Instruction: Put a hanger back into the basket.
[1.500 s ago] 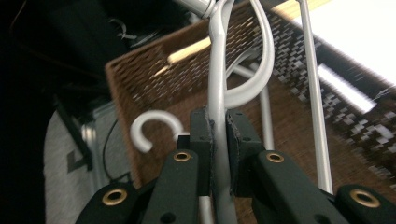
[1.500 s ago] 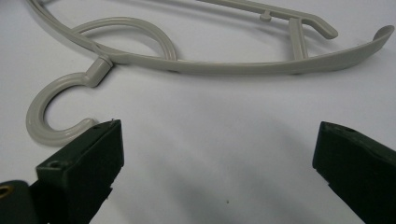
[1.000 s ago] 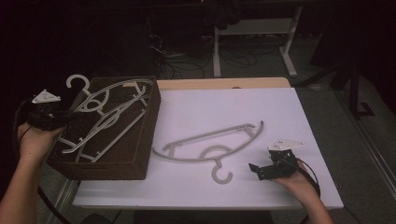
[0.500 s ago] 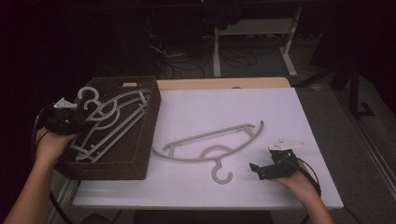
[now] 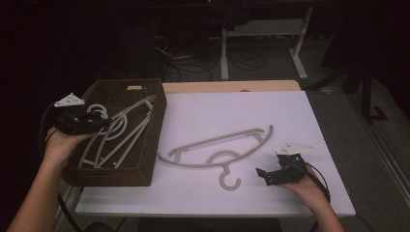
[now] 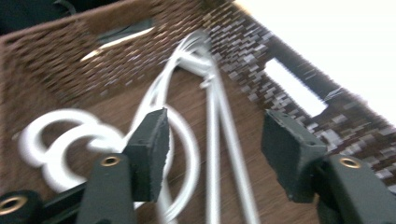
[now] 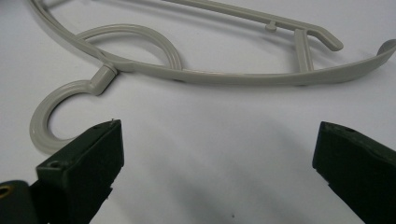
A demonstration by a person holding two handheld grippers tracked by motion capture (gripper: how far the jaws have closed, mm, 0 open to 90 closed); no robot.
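Shifting rightward since earlier, the left gripper (image 5: 99,121) is hovering open-jawed over white plastic hangers (image 6: 187,135) inside the woven brown basket (image 5: 153,125). Resting on the white table (image 5: 300,116), the right gripper (image 7: 217,154) is gaping wide near the curved grey hanger (image 5: 217,150).

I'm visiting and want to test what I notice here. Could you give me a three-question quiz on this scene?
1. True or false: the grey hanger lies on the white table.
2. Where are the white hangers? A) in the brown basket B) on the floor C) on a rail
3. Is the right gripper holding anything between its fingers?

Key: 1 true. 2 A. 3 No, it is open, beside the hanger's hook.
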